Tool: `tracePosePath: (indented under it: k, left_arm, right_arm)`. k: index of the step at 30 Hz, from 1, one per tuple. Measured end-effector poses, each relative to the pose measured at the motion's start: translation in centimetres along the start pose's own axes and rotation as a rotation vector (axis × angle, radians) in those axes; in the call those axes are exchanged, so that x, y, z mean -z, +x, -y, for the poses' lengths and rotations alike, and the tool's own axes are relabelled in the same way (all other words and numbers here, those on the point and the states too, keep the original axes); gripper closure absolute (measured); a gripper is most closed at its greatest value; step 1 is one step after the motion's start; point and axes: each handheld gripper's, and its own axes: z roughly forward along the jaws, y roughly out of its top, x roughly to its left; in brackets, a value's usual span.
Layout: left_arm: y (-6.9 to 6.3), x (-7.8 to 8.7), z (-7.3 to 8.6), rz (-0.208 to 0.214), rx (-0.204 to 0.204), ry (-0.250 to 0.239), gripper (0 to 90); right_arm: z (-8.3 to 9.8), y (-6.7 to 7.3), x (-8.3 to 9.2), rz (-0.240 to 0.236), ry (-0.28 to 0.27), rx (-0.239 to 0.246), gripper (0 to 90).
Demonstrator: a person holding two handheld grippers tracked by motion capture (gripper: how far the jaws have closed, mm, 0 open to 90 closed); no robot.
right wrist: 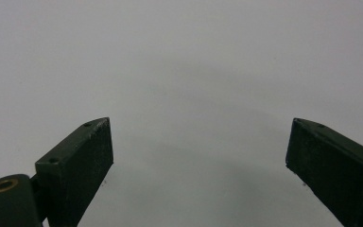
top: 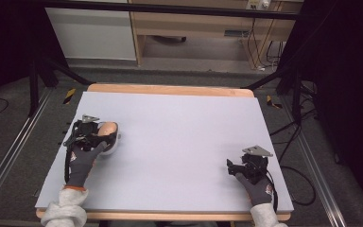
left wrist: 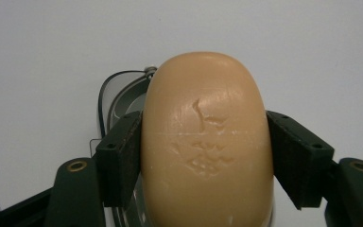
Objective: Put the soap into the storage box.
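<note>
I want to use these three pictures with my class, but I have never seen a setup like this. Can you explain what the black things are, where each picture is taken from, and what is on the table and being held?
No robot here: a person in grey gloves holds a two-jaw tool in each hand. The high view looks down on a pale table. The other two pictures come from cameras riding on the tools, looking along their black jaws.

The left tool is shut on a tan bar of soap, one jaw pressed to each side. Beneath the soap lies a clear dish with a dark rim. In the high view they sit at the table's left.

The right tool is open over bare table, jaws wide apart, holding nothing; the high view shows it at the right.
</note>
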Motion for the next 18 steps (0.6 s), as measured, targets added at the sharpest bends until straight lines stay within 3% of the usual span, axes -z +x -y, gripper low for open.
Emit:
tracePosePath:
  k: [18]
  left_arm:
    - [0.34, -0.49, 0.4, -0.009, 0.008, 0.015, 31.4]
  right_arm:
    - [0.0, 0.06, -0.02, 0.003, 0.003, 0.001, 8.2]
